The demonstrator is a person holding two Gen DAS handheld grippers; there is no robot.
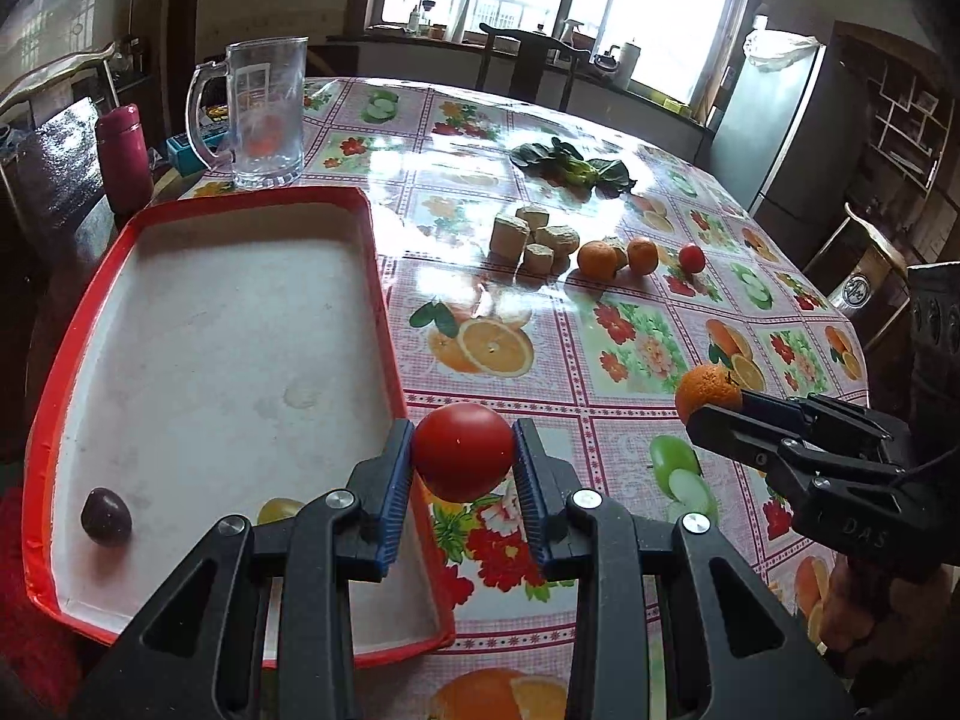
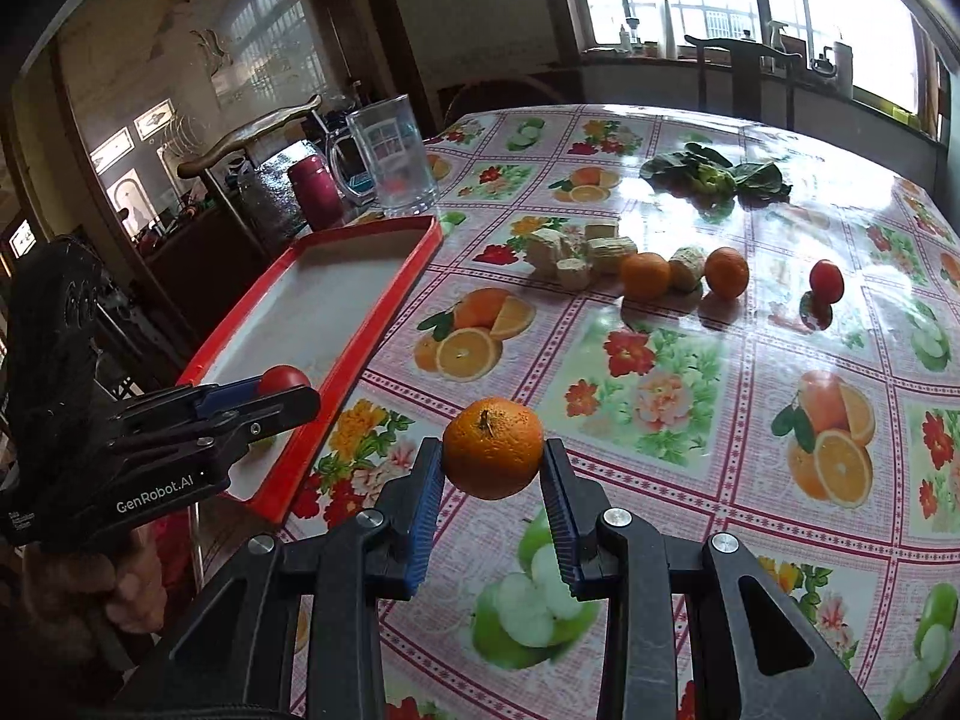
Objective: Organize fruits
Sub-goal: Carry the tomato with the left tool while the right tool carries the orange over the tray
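Landmark: shallow rectangular tray with a red rim and a pale floor (image 1: pixel 384 300), lying on the glossy fruit-print tablecloth (image 1: pixel 630 348)
Left gripper (image 1: pixel 462 456): jaws clamped on a round, smooth red tomato (image 1: pixel 462 450), carried in the air just beside the tray's near right rim
Right gripper (image 2: pixel 493 462): jaws clamped on a round orange mandarin with a dark stem scar (image 2: pixel 493 447), held above the cloth well to the right of the tray
Already in tray: a dark purple round fruit (image 1: pixel 106 516) in the near left corner; a yellowish fruit (image 1: pixel 279 509) partly hidden behind the left jaw
Still out: two more mandarins (image 1: pixel 597 260) and a small red tomato (image 1: pixel 691 257) among pale cut chunks (image 1: pixel 534 234), well right of the tray's far end
Tomato handling: probably soft, thin-skinned and slick; best held across its widest middle with light pressure, as now, since a hard squeeze could split it
Mandarin handling: light, with a giving, slightly rough peel that should grip well; hold at the equator, stem kept clear of the pads
Release: both will likely roll, so set them low on the tray floor
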